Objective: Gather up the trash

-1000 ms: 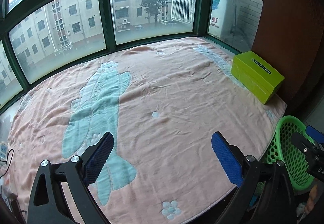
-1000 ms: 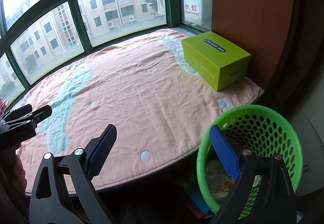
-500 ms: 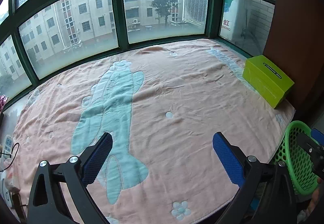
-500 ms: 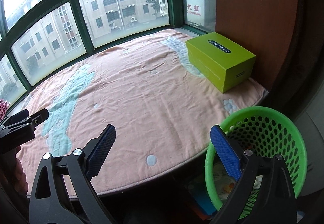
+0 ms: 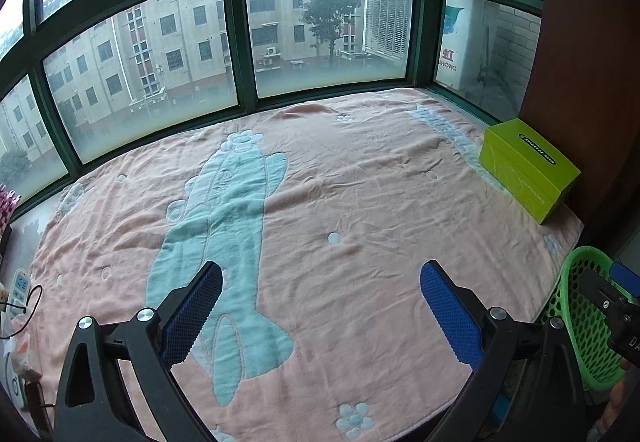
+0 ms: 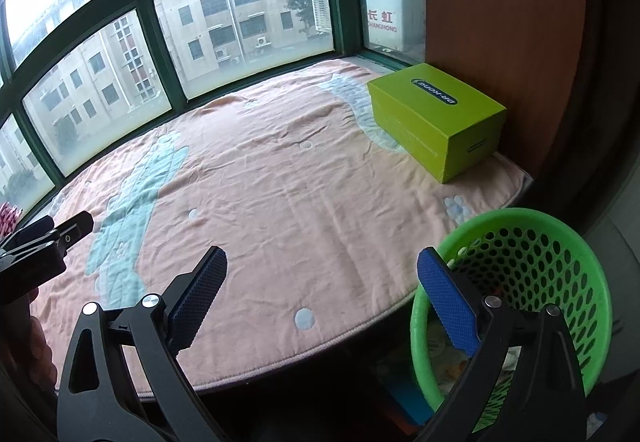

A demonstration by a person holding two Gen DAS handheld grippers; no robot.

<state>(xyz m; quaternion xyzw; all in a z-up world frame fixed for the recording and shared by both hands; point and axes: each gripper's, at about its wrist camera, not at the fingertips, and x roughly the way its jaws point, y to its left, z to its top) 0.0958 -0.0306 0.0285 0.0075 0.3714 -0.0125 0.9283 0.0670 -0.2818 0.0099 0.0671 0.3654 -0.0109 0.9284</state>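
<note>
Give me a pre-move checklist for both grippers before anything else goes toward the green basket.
1. Left gripper jaws open and holding nothing: ok.
2. Right gripper jaws open and holding nothing: ok.
3. Green basket upright beside the blanket's edge, mouth unobstructed: ok.
4. Loose trash left on the pink blanket: none visible in either view; only the lime-green box sits on it, at the far right by the brown panel.
5. Whether that box counts as trash: cannot tell.
6. Room left in the basket: cannot tell; some items show at its bottom, partly hidden by the right gripper's finger.
</note>
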